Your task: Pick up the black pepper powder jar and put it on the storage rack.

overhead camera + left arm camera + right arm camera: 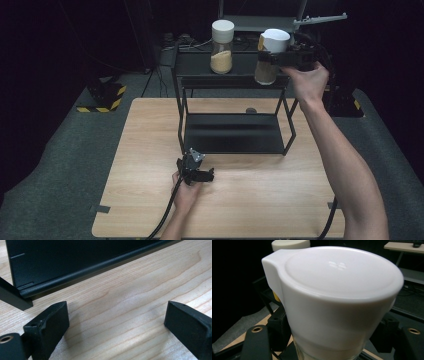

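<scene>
A jar with a white flip lid (pixel 274 41) and tan contents is at the right end of the black rack's top shelf (pixel 240 64). My right gripper (pixel 267 59) is shut on it just under the lid. In the right gripper view the white lid (pixel 337 290) is very close, with a black jaw on each side of the jar. I cannot tell whether the jar rests on the shelf. A second jar with a cream lid (pixel 222 47) stands on the shelf's left part. My left gripper (pixel 202 176) lies on the wooden table (pixel 260 195) before the rack, open and holding nothing (pixel 116 320).
The rack's lower shelf (pixel 232 132) is bare; its front lip (pixel 75 275) is just beyond my left jaws. A small dark round object (pixel 251 110) lies on the table behind the rack. A black-and-yellow striped block (pixel 102 95) sits on the floor at far left.
</scene>
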`<state>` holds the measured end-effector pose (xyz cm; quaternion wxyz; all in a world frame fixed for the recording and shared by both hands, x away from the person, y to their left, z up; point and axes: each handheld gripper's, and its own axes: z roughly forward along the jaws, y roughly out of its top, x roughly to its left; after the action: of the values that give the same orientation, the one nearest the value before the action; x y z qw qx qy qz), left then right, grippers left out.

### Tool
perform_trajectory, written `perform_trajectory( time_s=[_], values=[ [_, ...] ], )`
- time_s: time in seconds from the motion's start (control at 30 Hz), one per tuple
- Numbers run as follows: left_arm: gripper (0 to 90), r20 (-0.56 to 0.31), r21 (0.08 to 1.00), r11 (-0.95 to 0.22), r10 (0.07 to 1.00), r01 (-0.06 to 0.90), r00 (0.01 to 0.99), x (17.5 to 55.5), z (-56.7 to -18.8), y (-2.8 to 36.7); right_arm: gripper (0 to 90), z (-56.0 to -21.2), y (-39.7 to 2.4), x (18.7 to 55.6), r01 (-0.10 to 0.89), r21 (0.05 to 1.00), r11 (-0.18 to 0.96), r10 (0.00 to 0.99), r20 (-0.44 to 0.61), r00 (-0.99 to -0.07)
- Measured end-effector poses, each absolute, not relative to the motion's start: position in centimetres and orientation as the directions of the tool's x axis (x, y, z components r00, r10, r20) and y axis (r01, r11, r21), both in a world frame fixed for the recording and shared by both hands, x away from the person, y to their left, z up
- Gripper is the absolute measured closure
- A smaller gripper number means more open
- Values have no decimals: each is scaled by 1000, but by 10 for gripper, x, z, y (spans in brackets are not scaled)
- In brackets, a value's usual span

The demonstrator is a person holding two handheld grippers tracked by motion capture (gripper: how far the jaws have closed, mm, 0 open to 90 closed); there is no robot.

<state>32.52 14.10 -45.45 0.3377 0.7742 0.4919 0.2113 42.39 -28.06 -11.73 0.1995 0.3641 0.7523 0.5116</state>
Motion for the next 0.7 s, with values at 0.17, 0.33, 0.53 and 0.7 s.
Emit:
perform_trajectory(
  time_s=[0.17,0.33,0.53,0.7],
  values=[
    [59,-4,731,-290,904,618,428,325,-454,141,302,-110,-271,435,363,910,202,787,70,-613],
    [59,-6,731,-288,904,619,427,325,-455,141,302,-110,-262,444,380,905,192,816,68,-575],
    [59,-4,731,-289,904,618,427,325,-455,141,302,-112,-250,455,402,897,186,849,60,-525],
    [59,-5,731,-288,904,619,427,325,-455,141,302,-116,-241,464,414,891,187,865,50,-498]
  ],
)
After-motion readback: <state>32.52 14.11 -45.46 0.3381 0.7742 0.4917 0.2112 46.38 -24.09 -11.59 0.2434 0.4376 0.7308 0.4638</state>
